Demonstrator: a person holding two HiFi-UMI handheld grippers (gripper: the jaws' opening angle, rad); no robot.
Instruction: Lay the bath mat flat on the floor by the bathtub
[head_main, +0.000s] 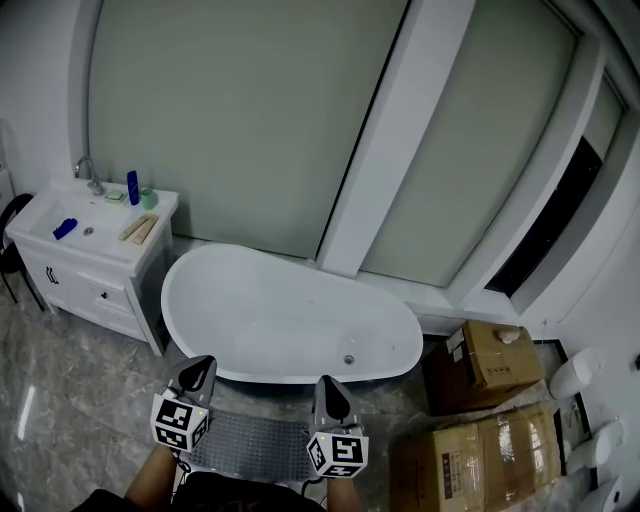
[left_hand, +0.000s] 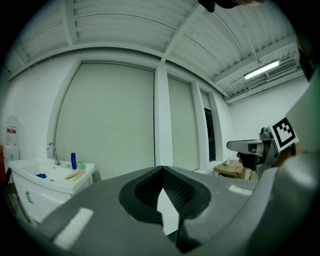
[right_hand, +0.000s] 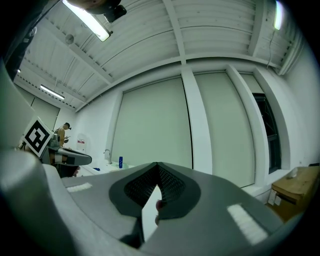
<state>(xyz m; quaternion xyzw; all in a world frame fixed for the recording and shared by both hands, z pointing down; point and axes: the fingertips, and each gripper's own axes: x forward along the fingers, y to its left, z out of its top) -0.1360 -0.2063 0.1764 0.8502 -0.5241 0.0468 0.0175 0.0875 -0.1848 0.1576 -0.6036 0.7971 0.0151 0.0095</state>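
Note:
A grey studded bath mat (head_main: 255, 445) lies on the marble floor right in front of the white oval bathtub (head_main: 290, 320); its near edge is hidden by the person's body. My left gripper (head_main: 198, 372) hovers over the mat's left end and my right gripper (head_main: 330, 393) over its right end. Both point up and forward, away from the mat, and touch nothing. In the left gripper view the jaws of the left gripper (left_hand: 162, 170) meet at their tips with nothing held. The right gripper (right_hand: 157, 165) looks the same in its own view.
A white vanity with sink (head_main: 85, 245) stands left of the tub, with bottles on top. Two cardboard boxes (head_main: 485, 365) sit on the floor at the right. Tall frosted window panels (head_main: 250, 120) rise behind the tub. A person (right_hand: 62, 132) stands far off.

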